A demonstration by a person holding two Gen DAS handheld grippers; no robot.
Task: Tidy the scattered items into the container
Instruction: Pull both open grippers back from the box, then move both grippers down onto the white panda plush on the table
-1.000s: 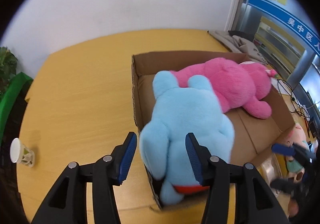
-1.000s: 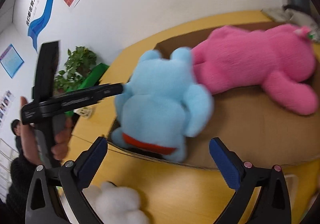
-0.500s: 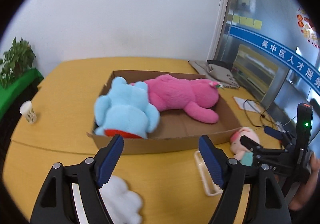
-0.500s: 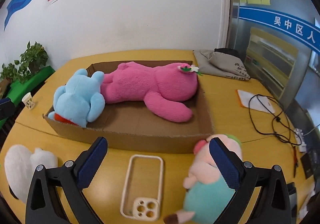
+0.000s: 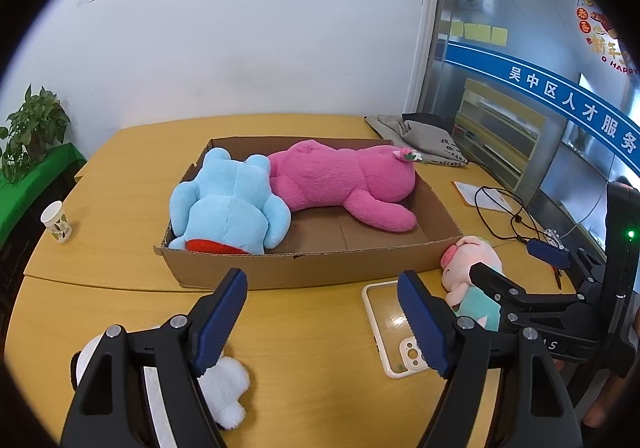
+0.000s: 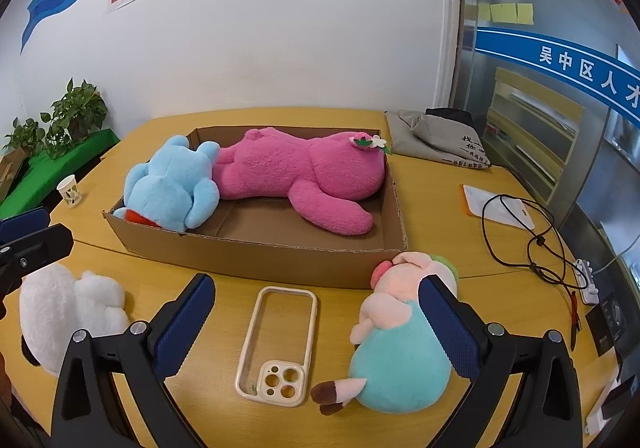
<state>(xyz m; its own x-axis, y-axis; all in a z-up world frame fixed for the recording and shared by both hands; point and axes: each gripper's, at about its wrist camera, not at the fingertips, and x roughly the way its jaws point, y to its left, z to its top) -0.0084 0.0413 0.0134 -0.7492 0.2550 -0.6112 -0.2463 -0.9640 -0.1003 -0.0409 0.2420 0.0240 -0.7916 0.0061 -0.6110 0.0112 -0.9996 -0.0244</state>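
Both grippers, left gripper (image 5: 320, 312) and right gripper (image 6: 316, 322), jaws wide, holding nothing. Near on the counter (image 6: 340, 424): phone case (image 6: 280, 340), pig plush (image 6: 396, 344), white plush (image 6: 68, 312). Beyond, cardboard box (image 6: 256, 252) holds blue plush (image 6: 172, 187) and pink plush (image 6: 304, 171).

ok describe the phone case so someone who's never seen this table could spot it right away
Start at the cardboard box holding the blue and pink plush toys. On the yellow table just in front of its near wall lies the phone case, flat between a white plush toy and a pig plush toy. It's the only hard, non-fluffy item there: a cream frame with camera holes.
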